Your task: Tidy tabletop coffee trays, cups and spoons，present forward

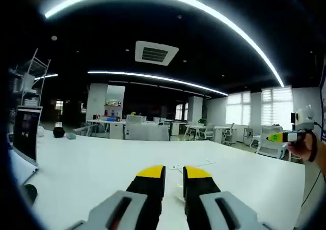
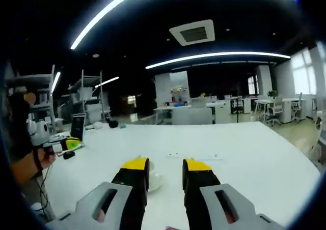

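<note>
1. Just ahead of my right gripper, jaws apart and empty, a white cup sits on its saucer on the white table.
2. Similarly, my left gripper is slightly parted; the cup's facing I cannot tell.

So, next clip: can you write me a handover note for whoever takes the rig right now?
Left tongs: narrow gap, empty, raised above the white table.
Right tongs: open, empty, also raised.
A white cup on a saucer sits on the table just beyond the tips, partly hidden; a small flat item lies farther out, too small to identify.
Done: nothing visibly gripped or arranged.
Left: the whole tidying job, as far as these views show.
</note>
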{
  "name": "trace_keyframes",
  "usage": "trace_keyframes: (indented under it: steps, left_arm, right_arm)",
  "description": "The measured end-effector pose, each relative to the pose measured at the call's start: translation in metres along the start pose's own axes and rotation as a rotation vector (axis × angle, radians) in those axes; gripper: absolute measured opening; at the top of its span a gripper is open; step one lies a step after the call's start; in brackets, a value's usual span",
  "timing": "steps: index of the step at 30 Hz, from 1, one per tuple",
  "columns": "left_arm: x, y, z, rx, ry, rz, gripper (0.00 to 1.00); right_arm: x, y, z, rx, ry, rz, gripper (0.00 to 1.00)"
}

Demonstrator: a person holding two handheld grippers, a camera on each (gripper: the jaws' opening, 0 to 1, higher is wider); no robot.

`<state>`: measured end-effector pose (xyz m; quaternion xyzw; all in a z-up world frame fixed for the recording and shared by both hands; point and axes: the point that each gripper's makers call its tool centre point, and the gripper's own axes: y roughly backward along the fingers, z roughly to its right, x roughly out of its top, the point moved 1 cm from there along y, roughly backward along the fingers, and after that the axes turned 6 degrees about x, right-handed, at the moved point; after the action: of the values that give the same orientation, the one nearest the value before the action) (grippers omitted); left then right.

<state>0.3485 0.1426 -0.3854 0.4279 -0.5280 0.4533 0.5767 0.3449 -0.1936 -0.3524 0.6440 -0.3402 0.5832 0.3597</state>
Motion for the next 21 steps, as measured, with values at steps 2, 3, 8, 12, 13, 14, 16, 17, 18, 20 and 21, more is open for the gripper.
trace_keyframes:
  steps: [2, 3, 8, 12, 13, 14, 16, 17, 18, 20, 21]
  left_arm:
    - [0.001, 0.009, -0.005, 0.015, 0.002, 0.011, 0.17]
    - [0.001, 0.013, -0.008, 0.018, -0.002, 0.019, 0.17]
    - [0.000, 0.032, -0.023, 0.049, 0.002, 0.045, 0.17]
    - [-0.006, 0.048, -0.033, 0.075, -0.009, 0.053, 0.17]
    - [-0.007, 0.052, -0.033, 0.075, -0.005, 0.057, 0.17]
    - [-0.008, 0.056, -0.034, 0.072, -0.003, 0.058, 0.17]
    - [-0.011, 0.062, -0.036, 0.077, 0.000, 0.056, 0.17]
    - [-0.013, 0.066, -0.037, 0.082, -0.008, 0.058, 0.17]
    - [-0.015, 0.069, -0.040, 0.090, -0.031, 0.057, 0.17]
    - [-0.019, 0.077, -0.043, 0.101, -0.029, 0.058, 0.18]
    - [-0.021, 0.080, -0.044, 0.099, -0.021, 0.057, 0.18]
  right_arm:
    - [0.005, 0.011, -0.003, -0.016, 0.034, 0.026, 0.27]
    - [0.006, 0.015, -0.004, -0.022, 0.052, 0.035, 0.27]
    - [0.008, 0.033, -0.008, -0.037, 0.083, 0.066, 0.30]
    - [0.005, 0.047, -0.003, -0.061, 0.061, 0.096, 0.31]
    - [0.002, 0.051, -0.002, -0.064, 0.043, 0.099, 0.32]
    - [-0.002, 0.054, -0.003, -0.070, 0.062, 0.096, 0.33]
    - [-0.009, 0.060, -0.003, -0.076, 0.069, 0.091, 0.33]
    - [-0.013, 0.064, -0.001, -0.083, 0.073, 0.086, 0.33]
    - [-0.017, 0.068, 0.001, -0.094, 0.082, 0.084, 0.33]
    - [-0.024, 0.075, 0.004, -0.110, 0.093, 0.081, 0.33]
    - [-0.026, 0.078, 0.005, -0.115, 0.093, 0.081, 0.34]
